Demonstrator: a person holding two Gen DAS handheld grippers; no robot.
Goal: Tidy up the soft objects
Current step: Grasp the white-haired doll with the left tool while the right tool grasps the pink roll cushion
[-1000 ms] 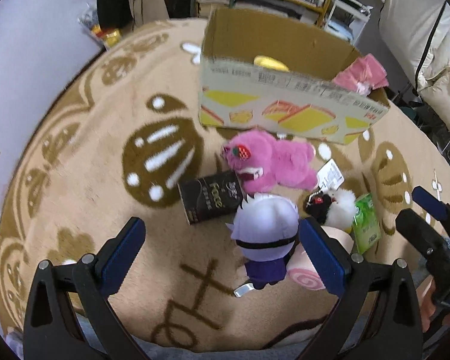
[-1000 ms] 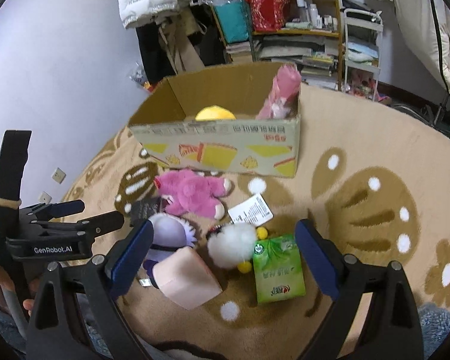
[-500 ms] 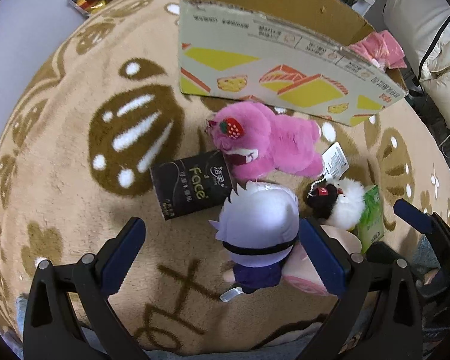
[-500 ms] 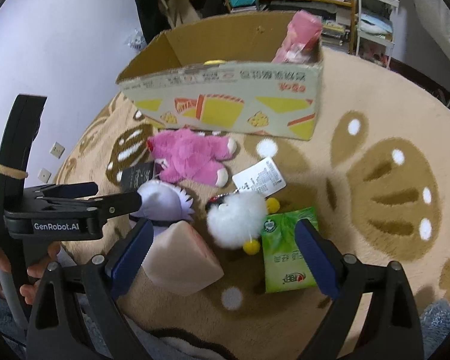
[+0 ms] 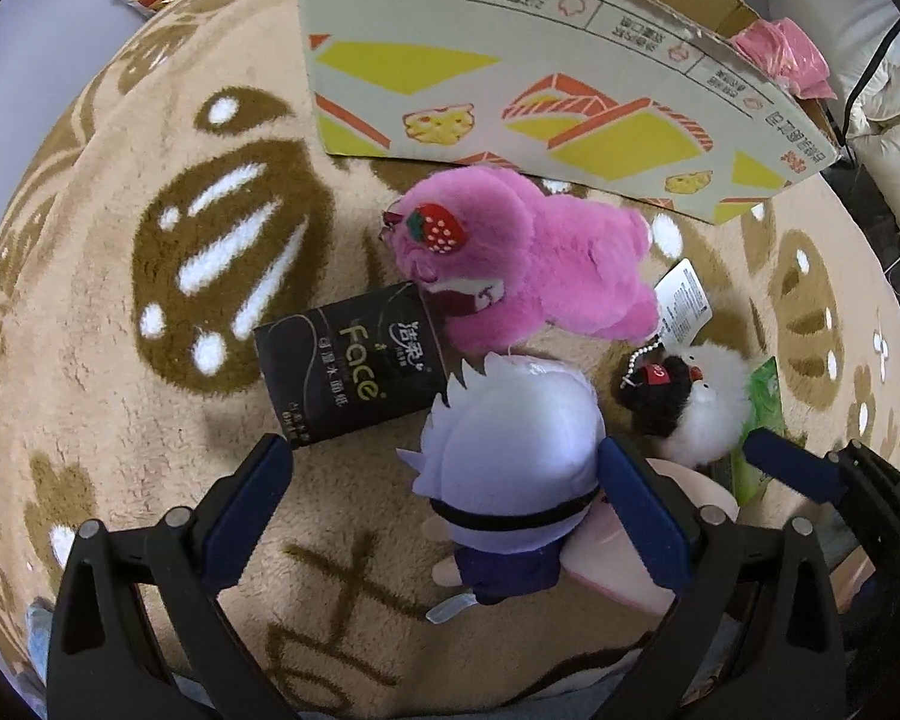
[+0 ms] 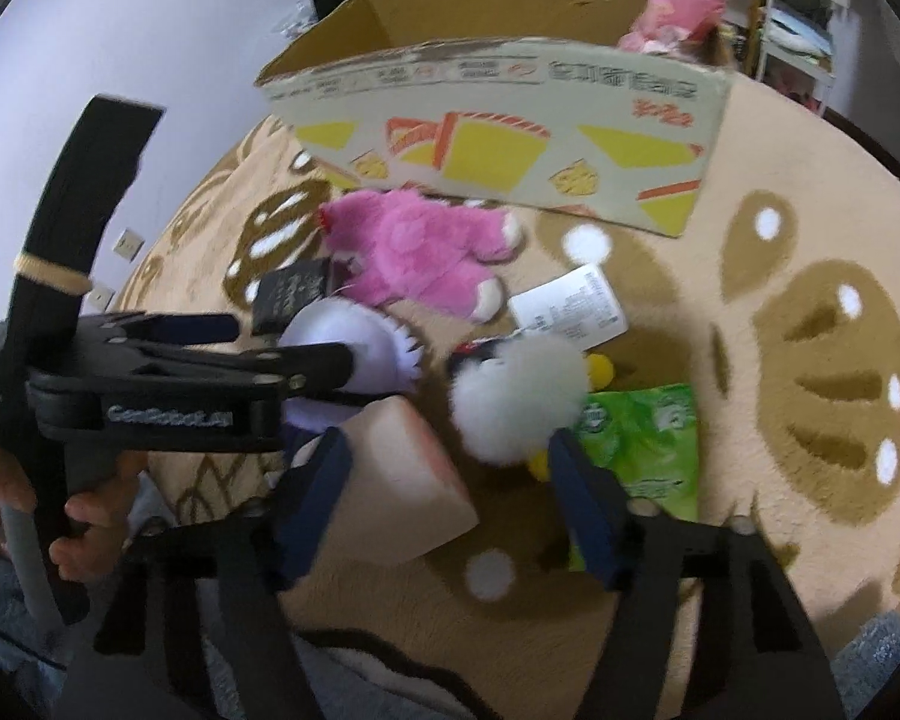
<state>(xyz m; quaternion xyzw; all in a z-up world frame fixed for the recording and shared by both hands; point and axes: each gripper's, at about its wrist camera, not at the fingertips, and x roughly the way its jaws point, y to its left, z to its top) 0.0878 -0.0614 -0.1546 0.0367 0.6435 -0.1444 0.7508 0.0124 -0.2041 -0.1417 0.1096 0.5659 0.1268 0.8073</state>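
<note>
Soft toys lie on the rug before an open cardboard box (image 5: 510, 54) (image 6: 510, 114). A white-haired doll in purple (image 5: 510, 456) (image 6: 354, 354) lies between the open fingers of my left gripper (image 5: 444, 510), nearer the right finger. A pink bear (image 5: 510, 264) (image 6: 414, 252) lies just beyond it. A pink cake-roll plush (image 6: 402, 480) (image 5: 690, 498) and a white-and-black fluffy chick (image 6: 516, 402) (image 5: 696, 402) lie by my open right gripper (image 6: 450, 504), the cake roll against its left finger.
A black tissue pack (image 5: 348, 372) lies left of the doll and a green tissue pack (image 6: 648, 438) right of the chick. A white tag (image 6: 570, 306) lies on the rug. A pink item (image 6: 678, 12) stands in the box. Shelves stand behind.
Both grippers have moved down and forward toward the toys. The doll now sits between the left fingers, and the cake roll and chick sit at the right gripper's fingertips.
</note>
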